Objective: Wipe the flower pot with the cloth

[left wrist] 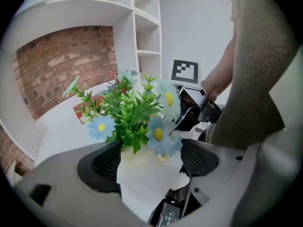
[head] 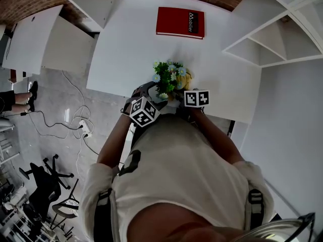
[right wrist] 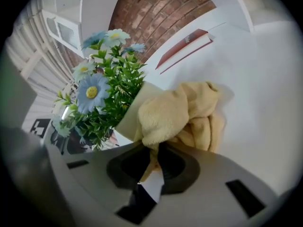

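The left gripper's fingers stand wide and are closed on the white flower pot. One dark ribbed pad lies against each side of the pot, whose body fills the space between them. The pot leans a little, and its green leaves and pale blue flowers rise just past the fingertips.

The right gripper's fingers are almost together, pinching a fold of the yellow cloth. The rest of the cloth bunches up just beyond the fingertips. Its left side lies against the wall of the pot, which slants away up and to the left with the foliage above it.

In the head view the two marker cubes sit close together in front of the person's chest, one on either side of the plant. The plant is at the near edge of the white desk. Whether the pot's base touches the desk cannot be seen.

Farther back on the desk, well apart from the pot, lies a red book. White shelves stand at the right, with a brick wall behind.
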Tool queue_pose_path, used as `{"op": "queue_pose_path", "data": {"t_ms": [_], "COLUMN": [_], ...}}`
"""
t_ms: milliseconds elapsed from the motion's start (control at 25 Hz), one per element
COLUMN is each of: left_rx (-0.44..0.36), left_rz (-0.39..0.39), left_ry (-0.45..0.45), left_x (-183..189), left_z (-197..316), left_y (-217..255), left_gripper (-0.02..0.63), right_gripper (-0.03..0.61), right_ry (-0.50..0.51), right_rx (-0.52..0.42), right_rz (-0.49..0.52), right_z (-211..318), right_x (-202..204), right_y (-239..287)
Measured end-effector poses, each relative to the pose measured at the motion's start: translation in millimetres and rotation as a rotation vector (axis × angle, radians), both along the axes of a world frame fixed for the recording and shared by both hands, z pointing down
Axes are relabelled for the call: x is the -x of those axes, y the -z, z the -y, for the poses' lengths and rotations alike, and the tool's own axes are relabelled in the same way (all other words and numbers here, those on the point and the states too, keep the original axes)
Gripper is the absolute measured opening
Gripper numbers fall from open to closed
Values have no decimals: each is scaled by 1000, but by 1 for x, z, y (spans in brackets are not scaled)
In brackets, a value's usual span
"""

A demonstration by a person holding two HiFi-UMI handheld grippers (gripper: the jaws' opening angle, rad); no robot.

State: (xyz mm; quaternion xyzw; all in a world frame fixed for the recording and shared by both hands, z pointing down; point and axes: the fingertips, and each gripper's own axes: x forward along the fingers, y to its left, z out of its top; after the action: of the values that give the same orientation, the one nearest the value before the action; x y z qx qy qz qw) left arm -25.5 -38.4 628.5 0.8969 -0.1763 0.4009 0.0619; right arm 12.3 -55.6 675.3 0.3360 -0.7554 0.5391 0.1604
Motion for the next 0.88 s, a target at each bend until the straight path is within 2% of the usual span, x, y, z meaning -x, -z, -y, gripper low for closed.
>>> {"op": "queue_pose_path", "data": {"t_ms": [120, 320, 480, 600, 880], "left_rx": [11, -56, -57, -52, -7], "left_rz": [6, 89, 54, 36, -31], "left_ry": [4, -105, -75, -69, -44], "left_x": [5, 5, 1, -5, -14], "left_z": [7, 10, 8, 2, -13], "left_y": [3, -5, -4, -4, 1], "left_gripper": [385, 385, 385, 385, 385], "right_gripper": [57, 58, 58, 58, 58], "right_ry": [1, 2, -7, -18, -33], "right_rx": [12, -13, -93, -100, -4], "right_rz": [-3, 55, 142, 111, 9], "right_z": [-3, -3, 11, 15, -6], "right_x": [-2, -5, 1, -3, -4], "right_y": [0, 21, 58, 55, 3]}}
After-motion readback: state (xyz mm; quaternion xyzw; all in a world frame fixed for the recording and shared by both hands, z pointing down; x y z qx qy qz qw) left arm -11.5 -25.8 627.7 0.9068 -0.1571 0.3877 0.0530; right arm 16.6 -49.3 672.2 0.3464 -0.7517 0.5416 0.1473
